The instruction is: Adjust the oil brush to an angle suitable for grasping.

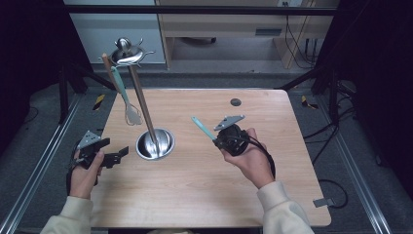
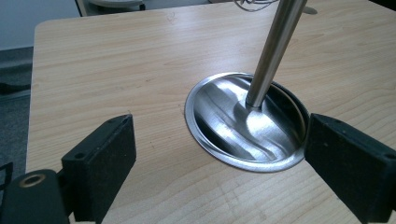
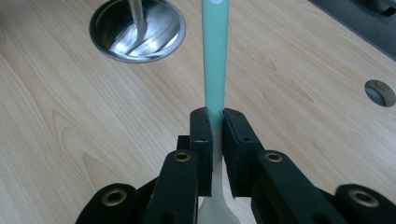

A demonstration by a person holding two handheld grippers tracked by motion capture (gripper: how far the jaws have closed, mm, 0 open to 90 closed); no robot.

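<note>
Right gripper (image 3: pixel 214 140): jaws clamped together on the teal handle of a utensil (image 3: pixel 214 56), near where the handle meets its pale head; in the high view this gripper (image 1: pixel 217 138) sits at about 3 o'clock from the stand base, and the handle (image 1: pixel 202 127) pokes out toward 10 o'clock.

Left gripper (image 2: pixel 219 163): jaws wide apart and holding nothing, aimed at the steel base dish; in the high view it (image 1: pixel 119 155) rests at roughly 9 o'clock from the dish.

Stand: polished base dish (image 1: pixel 155 144) with a slanting steel pole (image 1: pixel 141 100) rising to a hook crown (image 1: pixel 125 52) at 12 o'clock.

Already hung: a whisk with a teal and wooden handle (image 1: pixel 122 92) dangles from the crown.

Step in hand: judged to be carrying the second utensil toward the rack for hanging.

Next move: it calls for lifting the handle end up to a free hook; the left gripper seems placed to steady the base.

Table (image 1: pixel 204 195): light wood, with a small round grommet (image 1: pixel 235 102) at 1 o'clock.
</note>
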